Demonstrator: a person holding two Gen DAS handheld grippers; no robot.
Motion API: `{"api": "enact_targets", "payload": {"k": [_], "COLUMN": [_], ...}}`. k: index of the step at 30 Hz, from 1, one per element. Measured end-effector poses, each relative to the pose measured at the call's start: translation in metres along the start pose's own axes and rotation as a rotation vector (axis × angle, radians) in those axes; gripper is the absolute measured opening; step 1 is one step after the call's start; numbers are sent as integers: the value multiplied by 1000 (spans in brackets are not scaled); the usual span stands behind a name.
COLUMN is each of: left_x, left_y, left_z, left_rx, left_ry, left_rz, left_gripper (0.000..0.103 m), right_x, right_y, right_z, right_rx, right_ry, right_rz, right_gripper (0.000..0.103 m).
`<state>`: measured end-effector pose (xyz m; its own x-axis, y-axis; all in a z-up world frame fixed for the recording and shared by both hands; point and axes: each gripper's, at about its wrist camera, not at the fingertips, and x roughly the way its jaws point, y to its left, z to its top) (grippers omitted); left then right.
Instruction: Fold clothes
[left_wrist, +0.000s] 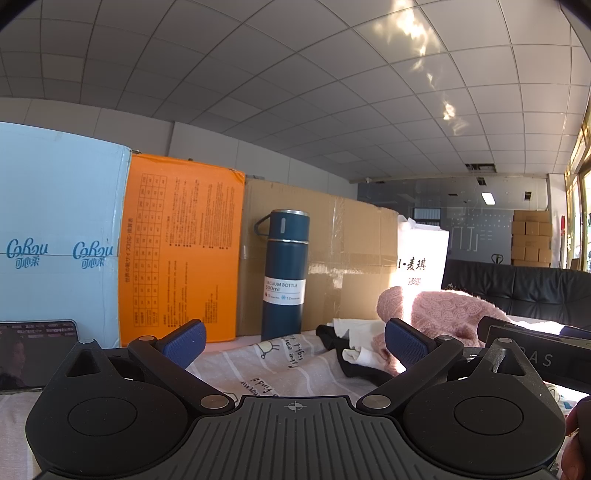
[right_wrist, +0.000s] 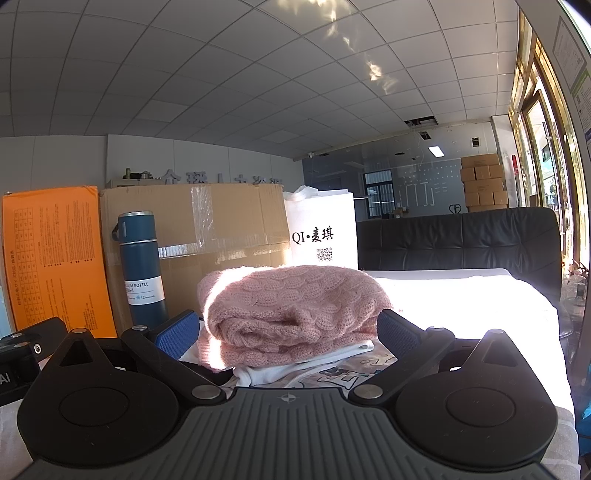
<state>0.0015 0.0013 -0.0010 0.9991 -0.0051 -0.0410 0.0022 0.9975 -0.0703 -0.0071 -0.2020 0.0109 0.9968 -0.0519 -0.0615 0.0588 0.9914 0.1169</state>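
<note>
Table (right_wrist: 461, 295), one pink sweater (right_wrist: 291, 306), three boxes (right_wrist: 207, 229).

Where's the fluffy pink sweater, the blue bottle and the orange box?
pink sweater (right_wrist: 291, 306), right wrist view, on its knitted top fold.
blue bottle (left_wrist: 284, 273), left wrist view, on its body above the label.
orange box (left_wrist: 181, 251), left wrist view, on its printed front.

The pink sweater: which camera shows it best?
The right wrist view: the folded pink sweater fills the middle, straight ahead between the open fingers. The left wrist view catches only part of it, off to the right behind one finger.
</note>
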Motion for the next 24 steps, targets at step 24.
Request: {"api": "enact_targets", "payload": {"k": [24], "left_x": [0], "left_y": [0], "left_z": [0], "left_rx": [0], "left_ry": [1], "left_rz": [0], "left_gripper": [103], "right_x": [-1], "right_y": [0], "right_z": [0], "right_rx": [4], "right_ry": [-7], "right_rz": [7], "right_gripper": [103]}}
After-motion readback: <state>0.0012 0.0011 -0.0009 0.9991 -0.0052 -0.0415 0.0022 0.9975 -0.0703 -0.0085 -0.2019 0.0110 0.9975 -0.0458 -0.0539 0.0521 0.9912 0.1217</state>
